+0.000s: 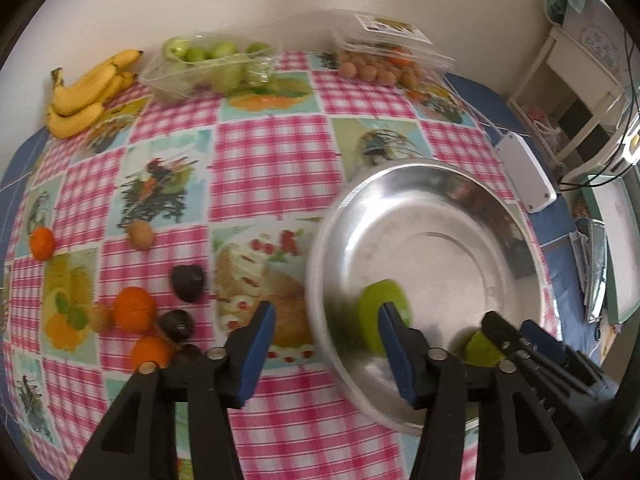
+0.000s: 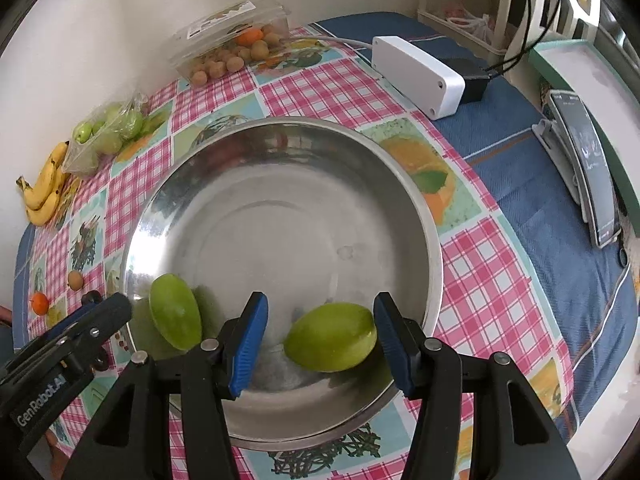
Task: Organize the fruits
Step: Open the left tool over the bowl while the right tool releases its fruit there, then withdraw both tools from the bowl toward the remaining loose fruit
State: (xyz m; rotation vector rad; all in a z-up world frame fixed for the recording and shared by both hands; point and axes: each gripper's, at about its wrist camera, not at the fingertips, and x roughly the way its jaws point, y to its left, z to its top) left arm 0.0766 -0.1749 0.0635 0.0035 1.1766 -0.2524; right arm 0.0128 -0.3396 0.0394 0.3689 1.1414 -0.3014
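A large steel bowl (image 2: 304, 136) sits on the checked tablecloth and also shows in the left wrist view (image 1: 440, 248). Two green fruits lie in it: one (image 2: 332, 338) between my right gripper's open fingers, one (image 2: 174, 316) at the bowl's left side. My right gripper (image 2: 320, 340) is open around the first fruit, not clamping it. My left gripper (image 1: 328, 348) is open over the bowl's left rim, with a green fruit (image 1: 380, 316) behind its right finger. Loose oranges (image 1: 134, 308), dark fruits (image 1: 188, 282) and a kiwi (image 1: 140, 234) lie left of the bowl.
Bananas (image 1: 88, 92), a clear tray of green fruit (image 1: 208, 64) and a clear box of small brown fruit (image 1: 384, 60) stand along the wall. A white box (image 2: 416, 74) and a phone on a stand (image 2: 588, 164) are on the blue cloth at right.
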